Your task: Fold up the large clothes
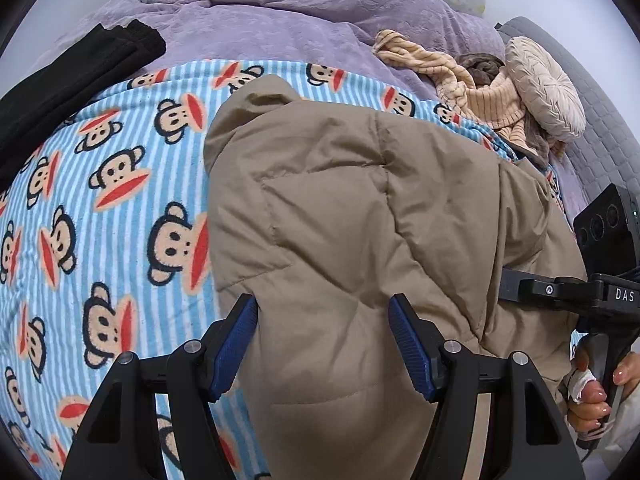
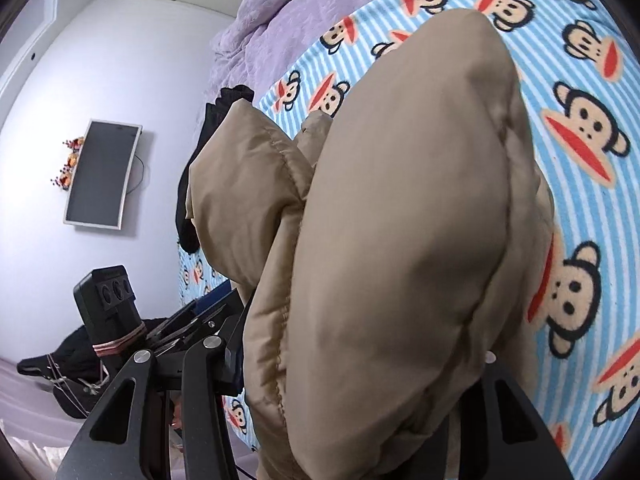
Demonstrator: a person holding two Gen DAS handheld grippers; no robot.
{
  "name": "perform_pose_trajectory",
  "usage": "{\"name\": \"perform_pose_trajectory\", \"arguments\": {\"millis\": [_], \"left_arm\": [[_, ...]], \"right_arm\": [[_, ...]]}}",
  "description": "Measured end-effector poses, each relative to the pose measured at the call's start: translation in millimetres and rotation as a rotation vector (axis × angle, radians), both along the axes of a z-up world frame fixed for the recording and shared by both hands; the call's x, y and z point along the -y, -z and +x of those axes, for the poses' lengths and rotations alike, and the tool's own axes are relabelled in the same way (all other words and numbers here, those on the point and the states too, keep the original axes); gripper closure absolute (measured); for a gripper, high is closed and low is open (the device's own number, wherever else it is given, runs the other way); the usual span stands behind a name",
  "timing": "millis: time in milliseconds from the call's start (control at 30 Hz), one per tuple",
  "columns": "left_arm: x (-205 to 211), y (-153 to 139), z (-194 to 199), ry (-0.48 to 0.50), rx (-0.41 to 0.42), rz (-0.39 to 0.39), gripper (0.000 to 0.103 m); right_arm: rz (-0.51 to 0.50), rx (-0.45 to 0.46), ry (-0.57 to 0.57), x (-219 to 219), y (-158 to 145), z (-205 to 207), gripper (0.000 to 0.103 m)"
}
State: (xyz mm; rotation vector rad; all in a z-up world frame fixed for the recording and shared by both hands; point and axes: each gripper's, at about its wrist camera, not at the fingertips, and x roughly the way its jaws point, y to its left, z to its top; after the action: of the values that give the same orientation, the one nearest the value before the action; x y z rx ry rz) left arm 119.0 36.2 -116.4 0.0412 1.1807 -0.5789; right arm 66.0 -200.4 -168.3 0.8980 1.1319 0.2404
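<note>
A puffy tan jacket (image 1: 360, 216) lies on the monkey-print striped blanket (image 1: 100, 208), partly folded with a sleeve laid over its right side. My left gripper (image 1: 324, 344) is open, its blue pads (image 1: 236, 344) straddling the jacket's near end. My right gripper (image 1: 600, 296) comes in from the right, held by a hand (image 1: 592, 400), with its fingers pushed into the jacket's right edge. In the right wrist view the jacket (image 2: 400, 240) bulges up against the camera and hides the right gripper's (image 2: 360, 360) fingertips; one finger (image 2: 234, 360) shows beside the fabric.
A folded black garment (image 1: 80, 68) lies at the blanket's far left. Behind it is a purple duvet (image 1: 280, 12). A heap of striped beige clothes (image 1: 460, 76) and a round cushion (image 1: 544, 88) sit far right. A screen (image 2: 104, 176) hangs on the wall beyond the bed.
</note>
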Motion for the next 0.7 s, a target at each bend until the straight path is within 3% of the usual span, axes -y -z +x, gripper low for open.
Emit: {"name": "perform_pose_trajectory", "arguments": {"millis": [200,400,500,600,667,700], "left_arm": [[36.2,18.1,-8.3,0.051,0.049,0.071,0.034],[60.5,26.9,-11.0,0.053,0.07,0.107,0.032],[65.1,28.7,-11.4,0.044,0.075,0.12,0.032],[68.2,30.6,-12.4,0.035,0.085,0.133,0.032],[71.4,31.4,-13.0,0.026,0.089,0.138,0.032],[73.4,31.8,-13.4,0.024,0.091,0.142,0.032]], "right_arm": [[-0.122,-0.134,0.065,25.0,20.9,-3.7,0.049],[-0.242,-0.21,0.144,59.1,17.4,-27.4,0.036],[-0.404,-0.183,0.171,57.2,-11.5,-38.1,0.036],[-0.498,-0.048,0.174,48.7,-53.6,-43.0,0.039],[-0.491,0.009,0.134,31.1,-66.4,-29.7,0.058],[-0.488,0.012,0.107,23.6,-66.0,-26.6,0.059]]}}
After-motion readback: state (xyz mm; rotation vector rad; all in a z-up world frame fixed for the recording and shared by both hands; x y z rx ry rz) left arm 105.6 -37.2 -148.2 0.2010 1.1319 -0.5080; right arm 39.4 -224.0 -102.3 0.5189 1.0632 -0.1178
